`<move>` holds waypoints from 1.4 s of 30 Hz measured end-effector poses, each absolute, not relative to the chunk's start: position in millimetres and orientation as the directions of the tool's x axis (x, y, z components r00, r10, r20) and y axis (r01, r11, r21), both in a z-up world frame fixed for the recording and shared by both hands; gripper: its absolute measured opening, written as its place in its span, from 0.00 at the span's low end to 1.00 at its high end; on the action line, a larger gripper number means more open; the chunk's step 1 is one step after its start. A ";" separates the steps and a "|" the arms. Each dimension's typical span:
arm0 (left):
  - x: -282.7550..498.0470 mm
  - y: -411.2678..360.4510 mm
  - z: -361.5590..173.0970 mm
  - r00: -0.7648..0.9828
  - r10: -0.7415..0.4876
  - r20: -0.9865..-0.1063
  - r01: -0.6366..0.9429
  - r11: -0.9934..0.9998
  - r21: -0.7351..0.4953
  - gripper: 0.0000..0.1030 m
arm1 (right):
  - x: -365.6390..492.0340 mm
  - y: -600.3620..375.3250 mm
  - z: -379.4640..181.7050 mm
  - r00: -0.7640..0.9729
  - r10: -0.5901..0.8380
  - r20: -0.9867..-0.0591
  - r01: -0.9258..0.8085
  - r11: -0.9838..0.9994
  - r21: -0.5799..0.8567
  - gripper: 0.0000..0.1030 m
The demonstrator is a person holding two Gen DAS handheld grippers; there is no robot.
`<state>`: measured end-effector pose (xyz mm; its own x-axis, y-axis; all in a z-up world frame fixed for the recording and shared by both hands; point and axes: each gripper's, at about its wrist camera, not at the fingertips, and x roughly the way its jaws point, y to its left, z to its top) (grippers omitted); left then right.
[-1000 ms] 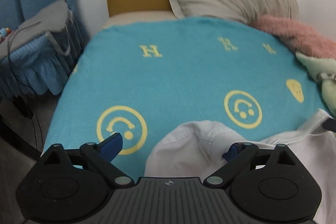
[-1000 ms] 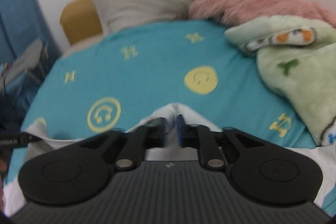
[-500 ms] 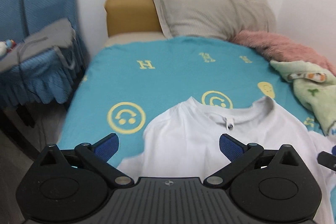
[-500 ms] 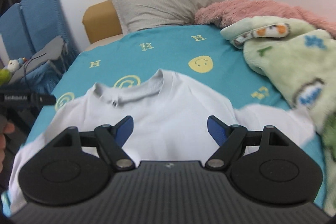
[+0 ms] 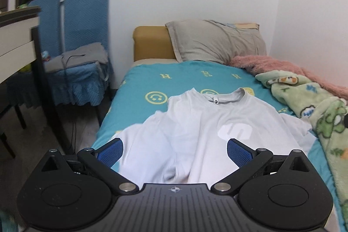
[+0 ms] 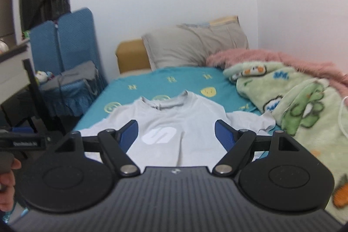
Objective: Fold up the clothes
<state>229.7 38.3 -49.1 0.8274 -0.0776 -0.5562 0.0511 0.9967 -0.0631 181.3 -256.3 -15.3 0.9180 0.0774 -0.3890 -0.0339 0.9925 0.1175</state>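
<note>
White cotton T-shirt (image 5: 202, 129) with a pale logo on its chest lay spread front-up across the middle of both frames, its collar toward the top and its hem under the lower edge, on a teal bedspread (image 5: 187, 79) printed with yellow smiley faces and letters. The left gripper (image 5: 174, 150), at the bottom of the left wrist view, had its blue-padded jaws spread wide above the shirt's lower part, holding nothing. The right gripper (image 6: 176, 132), low in the right wrist view, was likewise wide apart and empty over the shirt. A green cartoon-print fleece blanket (image 6: 300, 105) lay bunched at the right, with a pink fluffy blanket (image 5: 282, 66) beyond it. A grey pillow (image 5: 217, 40) leaned on a mustard headboard (image 5: 150, 42) at centre top, and a blue-covered chair (image 5: 82, 40) stood at left.
</note>
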 end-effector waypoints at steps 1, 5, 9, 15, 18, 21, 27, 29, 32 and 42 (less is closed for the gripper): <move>222.4 43.8 -46.3 0.819 -0.080 -0.568 0.037 0.996 -0.086 1.00 | 170.8 -254.1 -10.4 0.920 0.079 -0.383 -0.036 0.992 0.119 0.77; 210.1 75.5 -41.2 0.784 -0.092 -0.614 -0.046 0.978 -0.205 0.97 | 140.9 -252.5 -2.3 0.920 0.093 -0.382 -0.035 0.987 0.156 0.77; 219.9 121.6 -59.6 0.755 -0.104 -0.647 -0.148 0.935 -0.323 0.89 | 129.7 -259.5 -20.6 0.910 0.094 -0.404 -0.008 0.978 0.210 0.77; 250.6 167.9 -100.3 0.743 -0.128 -0.657 -0.221 0.880 -0.421 0.78 | 145.3 -268.1 -63.2 0.878 0.079 -0.471 0.044 0.969 0.244 0.82; 274.8 172.3 -121.2 0.741 -0.136 -0.657 -0.220 0.875 -0.430 0.74 | 162.3 -269.4 -80.0 0.866 0.090 -0.492 0.049 0.964 0.263 0.82; 307.7 168.7 -143.6 0.741 -0.114 -0.662 -0.236 0.878 -0.416 0.70 | 178.9 -270.0 -96.3 0.855 0.097 -0.510 0.056 0.960 0.276 0.82; 361.3 170.5 -172.4 0.749 -0.068 -0.659 -0.282 0.868 -0.409 0.57 | 206.5 -278.2 -120.6 0.835 0.106 -0.540 0.078 0.949 0.306 0.82; 374.6 164.7 -178.0 0.740 -0.091 -0.666 -0.256 0.878 -0.405 0.48 | 212.9 -282.5 -127.2 0.830 0.106 -0.548 0.093 0.942 0.323 0.82; 393.2 148.3 -177.7 0.724 -0.098 -0.683 -0.184 0.927 -0.328 0.19 | 220.3 -287.3 -134.3 0.820 0.099 -0.564 0.123 0.931 0.343 0.82; 493.5 135.1 -100.2 0.749 0.287 -0.598 -0.220 0.958 0.184 0.03 | 236.1 -290.6 -142.3 0.814 0.105 -0.571 0.118 0.933 0.339 0.82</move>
<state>493.5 135.1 -100.2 0.7486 0.2867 -0.5979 -0.2197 0.9580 0.1842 236.1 -290.6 -142.3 0.8143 0.1047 -0.5709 0.1179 0.9332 0.3394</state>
